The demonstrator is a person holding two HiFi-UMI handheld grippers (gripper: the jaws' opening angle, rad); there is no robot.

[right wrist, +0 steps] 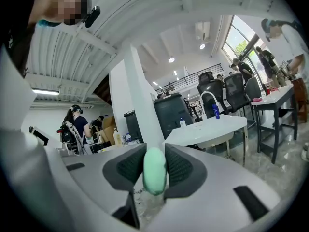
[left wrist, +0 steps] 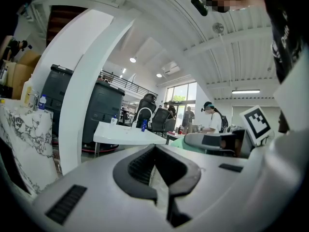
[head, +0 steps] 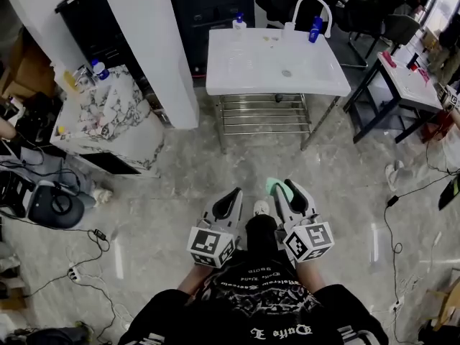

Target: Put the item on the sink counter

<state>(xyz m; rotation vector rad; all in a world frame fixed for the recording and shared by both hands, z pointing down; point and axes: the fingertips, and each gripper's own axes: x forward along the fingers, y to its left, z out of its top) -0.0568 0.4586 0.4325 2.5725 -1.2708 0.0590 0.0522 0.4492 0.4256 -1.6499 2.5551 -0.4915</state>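
My right gripper is shut on a pale green oval item, which shows as a mint patch at the jaw tips in the head view. My left gripper is shut with nothing between its pads. Both are held low in front of the person's body, over the marble floor. The white sink counter stands well ahead, with a white curved faucet and a blue bottle at its back edge.
A white pillar rises left of the sink. Left of it stands a marble-patterned cabinet with bottles on top. A metal rack sits under the sink. A white table stands at the right, and cables trail on the floor at the left.
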